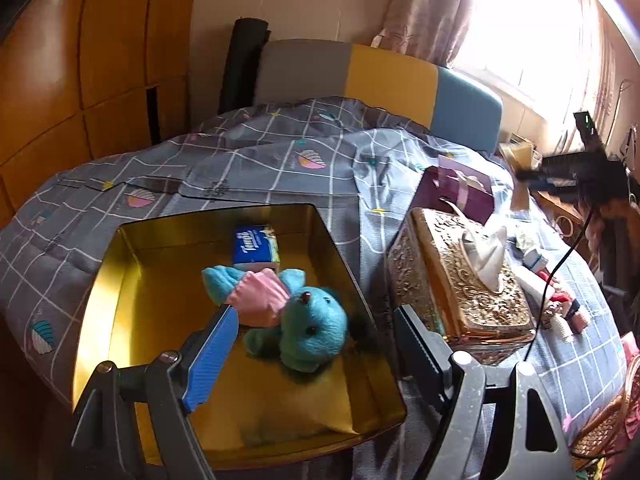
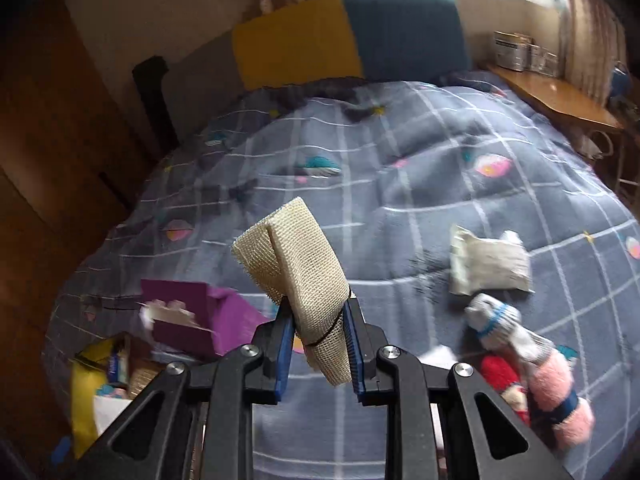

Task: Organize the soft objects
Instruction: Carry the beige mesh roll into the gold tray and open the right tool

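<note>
One gold tin [image 1: 120,280], one teddy [image 1: 312,332], two tissue boxes [image 1: 460,280] [image 1: 456,192], one mesh roll [image 2: 296,256].

Left gripper [image 1: 316,344]: grey-black angular metal linkage arms with triangular cut-outs and round silver pivot screws, one finger faced with a ribbed blue pad [image 1: 212,356], the other showing a dark ribbed edge; the frame is speckled with pale dust. Right gripper [image 2: 318,344]: matching black linkage arms with triangular cut-outs, silver round-head screws at each pivot, and ribbed blue pads [image 2: 356,354] lining the inner faces of both black fingers.
</note>
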